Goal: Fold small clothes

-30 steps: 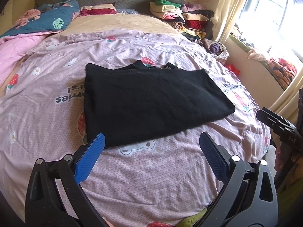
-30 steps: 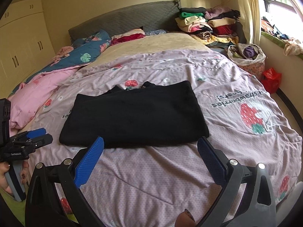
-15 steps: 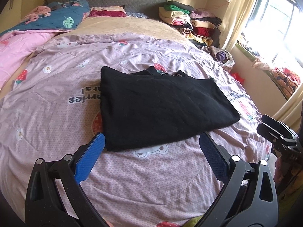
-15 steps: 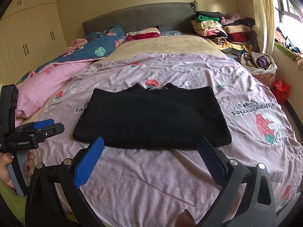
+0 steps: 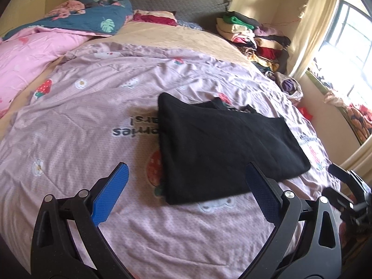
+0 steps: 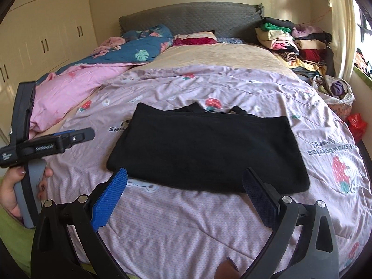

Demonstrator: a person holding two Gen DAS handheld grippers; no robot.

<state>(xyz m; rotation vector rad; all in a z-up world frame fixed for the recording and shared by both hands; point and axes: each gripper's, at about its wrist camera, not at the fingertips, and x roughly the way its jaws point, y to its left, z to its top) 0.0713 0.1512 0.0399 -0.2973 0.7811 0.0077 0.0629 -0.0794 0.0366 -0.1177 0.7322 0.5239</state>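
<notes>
A black garment (image 5: 227, 148) lies folded into a flat rectangle on the lilac strawberry-print duvet (image 5: 81, 127); it also shows in the right wrist view (image 6: 209, 148). My left gripper (image 5: 186, 174) is open and empty, held above the duvet just short of the garment's near left corner. My right gripper (image 6: 186, 179) is open and empty, hovering over the garment's near edge. The left gripper shows from the side in the right wrist view (image 6: 76, 137), held in a hand. The right gripper shows at the right edge of the left wrist view (image 5: 348, 186).
A pile of folded clothes (image 6: 293, 39) sits at the far right by the grey headboard (image 6: 190, 18). A pink quilt (image 6: 69, 88) and a blue leaf-print quilt (image 6: 139, 48) lie at the far left. A bag of clothes (image 6: 337, 88) stands beside the bed, below the window.
Both grippers have shifted left and tilted, so the garment sits further right in both views. Both stay open and empty. The garment has not moved.
</notes>
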